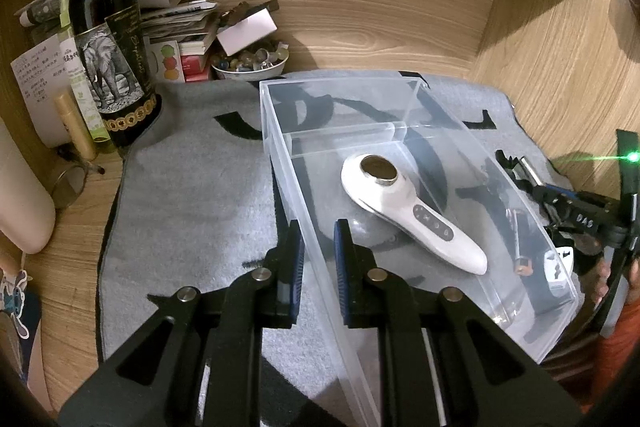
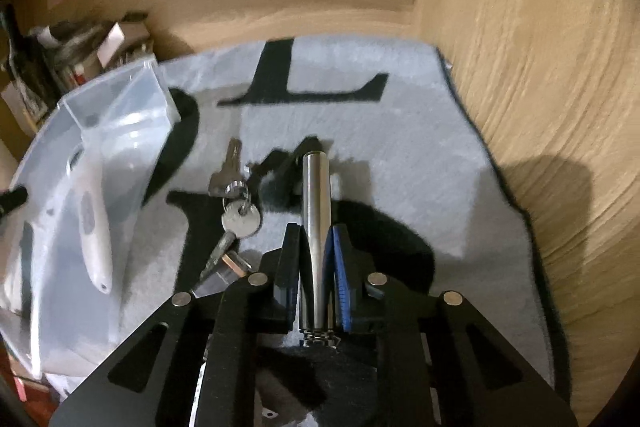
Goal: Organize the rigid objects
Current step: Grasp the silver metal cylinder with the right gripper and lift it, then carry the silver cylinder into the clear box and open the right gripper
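A clear plastic bin (image 1: 280,163) stands on a grey mat (image 1: 192,187). A white handheld device (image 1: 412,215) lies inside it. My left gripper (image 1: 319,239) straddles the bin's left wall, jaws close on it. My right gripper (image 2: 316,251) is shut on a silver metal cylinder (image 2: 315,211) and holds it above the mat. It shows at the right edge of the left wrist view (image 1: 520,167). A bunch of keys (image 2: 236,203) lies on the mat (image 2: 400,147) left of the cylinder. The bin (image 2: 120,115) and white device (image 2: 94,235) are at left.
A dark wine bottle (image 1: 108,39), papers, boxes and a bowl of marbles (image 1: 250,61) crowd the back left corner. Wooden walls (image 1: 540,67) close the back and right. A small white block (image 1: 560,263) lies beyond the bin's right wall.
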`<state>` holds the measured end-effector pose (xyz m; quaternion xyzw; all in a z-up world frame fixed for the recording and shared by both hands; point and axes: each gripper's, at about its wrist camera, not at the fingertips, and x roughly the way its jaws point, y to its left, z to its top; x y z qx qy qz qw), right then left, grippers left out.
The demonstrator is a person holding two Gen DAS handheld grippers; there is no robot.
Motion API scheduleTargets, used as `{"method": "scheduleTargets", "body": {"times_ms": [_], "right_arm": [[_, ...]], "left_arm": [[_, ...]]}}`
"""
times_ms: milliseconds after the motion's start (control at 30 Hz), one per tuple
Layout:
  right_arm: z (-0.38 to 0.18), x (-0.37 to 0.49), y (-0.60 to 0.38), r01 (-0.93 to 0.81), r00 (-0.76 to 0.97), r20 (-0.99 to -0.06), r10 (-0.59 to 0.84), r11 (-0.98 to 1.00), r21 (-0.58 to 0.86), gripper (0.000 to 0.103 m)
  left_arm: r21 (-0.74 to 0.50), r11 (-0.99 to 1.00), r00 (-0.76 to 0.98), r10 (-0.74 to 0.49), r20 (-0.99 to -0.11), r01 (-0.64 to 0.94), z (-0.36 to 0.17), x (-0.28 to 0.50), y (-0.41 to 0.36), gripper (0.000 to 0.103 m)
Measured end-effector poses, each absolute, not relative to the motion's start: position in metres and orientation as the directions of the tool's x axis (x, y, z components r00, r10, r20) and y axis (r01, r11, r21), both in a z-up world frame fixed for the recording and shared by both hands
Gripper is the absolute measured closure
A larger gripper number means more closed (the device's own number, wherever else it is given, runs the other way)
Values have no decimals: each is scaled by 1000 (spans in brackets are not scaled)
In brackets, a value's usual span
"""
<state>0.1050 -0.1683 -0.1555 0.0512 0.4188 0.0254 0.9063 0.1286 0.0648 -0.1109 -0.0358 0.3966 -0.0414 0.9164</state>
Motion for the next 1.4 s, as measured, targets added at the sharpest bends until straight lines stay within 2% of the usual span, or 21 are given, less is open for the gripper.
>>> {"method": "scheduleTargets", "body": {"times_ms": [400, 900, 1200, 1400], "right_arm": [[-100, 105, -159, -24, 756, -648, 90, 994, 110, 89], [-22, 103, -86, -234, 846, -480, 234, 970, 61, 89], [-17, 101, -34, -371, 802, -482, 352, 927, 59, 89], [-60, 112, 4, -439, 708, -603, 367, 898, 31, 89]], "left_arm": [[-114, 992, 686, -117, -718, 49, -112, 128, 67, 89], [-142, 988, 693, -140, -707, 55, -112, 127, 72, 88], [-154, 986, 697, -150, -701, 58, -112, 126, 73, 88], [-162, 985, 698, -158, -699, 61, -113, 126, 75, 88]]}}
